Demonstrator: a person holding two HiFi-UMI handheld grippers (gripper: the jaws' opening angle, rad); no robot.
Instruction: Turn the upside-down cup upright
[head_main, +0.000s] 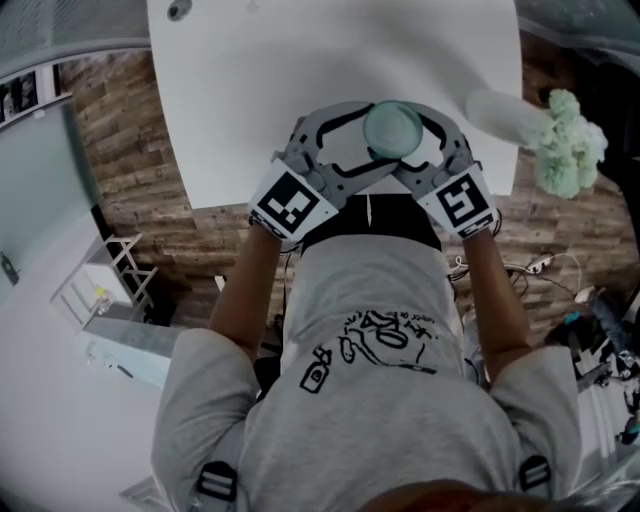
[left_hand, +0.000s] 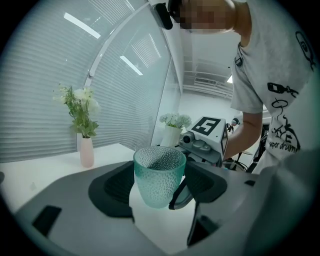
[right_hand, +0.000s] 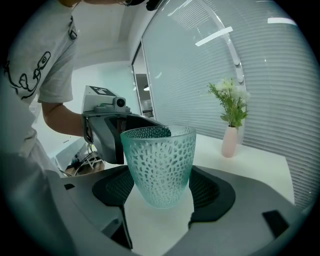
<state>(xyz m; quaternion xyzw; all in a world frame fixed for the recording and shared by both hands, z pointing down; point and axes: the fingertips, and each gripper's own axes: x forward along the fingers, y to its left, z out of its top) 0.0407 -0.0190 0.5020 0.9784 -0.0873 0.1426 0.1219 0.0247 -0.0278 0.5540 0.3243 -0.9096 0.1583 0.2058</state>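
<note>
- Head view: steeply down onto the cup (head_main: 392, 128), from well above.
- Left claw (left_hand: 161, 182) camera: close beside the cup, facing it.
- Right claw (right_hand: 160, 192) camera: close on its opposite side; all share it.

Head view: white table (head_main: 250, 100) at top, wood floor (head_main: 140, 150) around it. Left gripper view: pink vase (left_hand: 86, 152) at left, white vase (left_hand: 171, 135) at centre, blinds (left_hand: 40, 75) behind.

Between the jaws of the grey, black-padded right hand-held gripper (right_hand: 160, 186), the cup (right_hand: 159, 157) was dimpled translucent teal, over a white tabletop (right_hand: 262, 167).
</note>
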